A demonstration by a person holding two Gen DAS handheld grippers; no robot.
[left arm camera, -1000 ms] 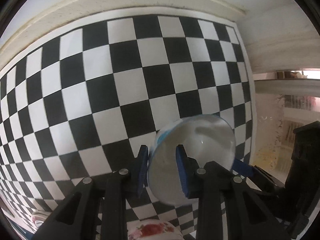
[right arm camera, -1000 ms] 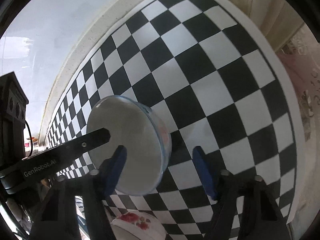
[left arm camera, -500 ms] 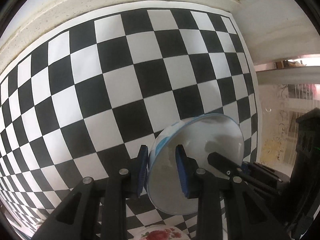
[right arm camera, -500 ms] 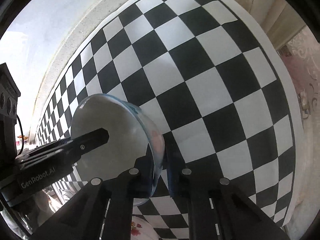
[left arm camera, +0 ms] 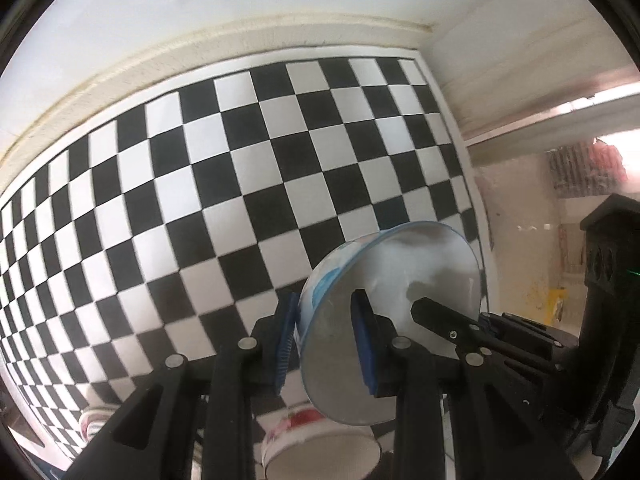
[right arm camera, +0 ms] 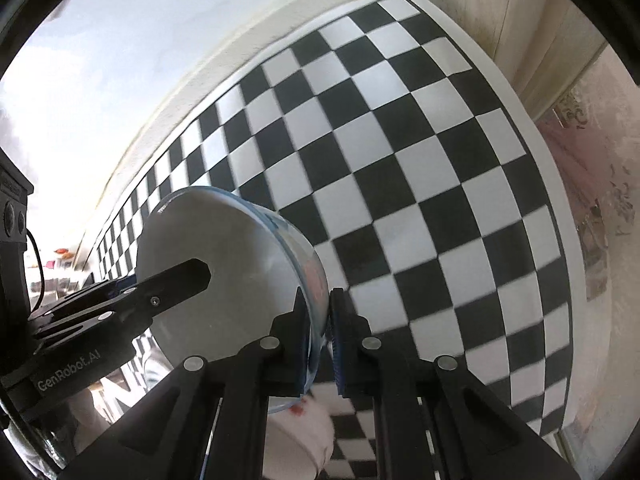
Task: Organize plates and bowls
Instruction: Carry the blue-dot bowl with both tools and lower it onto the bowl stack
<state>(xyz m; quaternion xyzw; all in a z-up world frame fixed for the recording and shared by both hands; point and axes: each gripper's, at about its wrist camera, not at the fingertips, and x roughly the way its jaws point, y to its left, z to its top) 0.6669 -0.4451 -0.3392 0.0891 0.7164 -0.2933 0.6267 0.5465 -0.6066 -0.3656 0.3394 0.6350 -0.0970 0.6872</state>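
A white bowl with a blue rim (left arm camera: pixel 396 280) is held in the air over the checkered mat, tilted on its side. My left gripper (left arm camera: pixel 326 334) pinches its rim on one side, one pad inside and one outside. My right gripper (right arm camera: pixel 320 332) is shut on the opposite rim of the same bowl (right arm camera: pixel 224 264). Each gripper shows in the other's view, reaching into the bowl. A white bowl with red flowers (left arm camera: pixel 320 448) stands below; it also shows in the right wrist view (right arm camera: pixel 300 436).
The black-and-white checkered mat (left arm camera: pixel 224 184) covers the counter up to a cream wall edge. Another flowered dish (left arm camera: pixel 94 424) peeks in at the lower left. A pink patterned cloth (right arm camera: pixel 600 184) lies beyond the mat's right edge.
My right gripper closed on the bowl's rim; one second ago it stood open around it. Both grippers have lifted the bowl higher, and the flowered bowl below shows more.
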